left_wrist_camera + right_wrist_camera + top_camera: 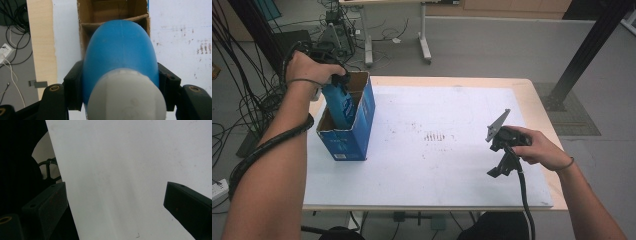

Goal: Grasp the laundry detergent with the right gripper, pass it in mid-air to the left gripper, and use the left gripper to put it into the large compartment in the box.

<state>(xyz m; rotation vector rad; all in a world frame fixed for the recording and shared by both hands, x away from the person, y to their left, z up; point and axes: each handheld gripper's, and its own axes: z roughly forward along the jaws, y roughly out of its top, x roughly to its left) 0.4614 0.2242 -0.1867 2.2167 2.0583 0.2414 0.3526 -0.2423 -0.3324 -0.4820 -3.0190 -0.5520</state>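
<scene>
A blue bottle (340, 104) with a white cap (126, 97) hangs upright, its lower part inside an open blue cardboard box (348, 135) at the table's left. My left gripper (331, 80) is shut on the bottle's upper body; in the left gripper view both jaws press against the blue bottle (120, 50), and the brown inside of the box (110, 12) shows beyond it. At the right of the table my right gripper (496, 170) points down near the front edge. In the right gripper view its jaws stand wide apart with only the white table top (120, 170) between them.
The white sheet (432, 145) on the table has a patch of small dark marks at its middle. A wooden edge of the table (532, 100) shows at the right and back. Cables and table legs lie on the floor behind.
</scene>
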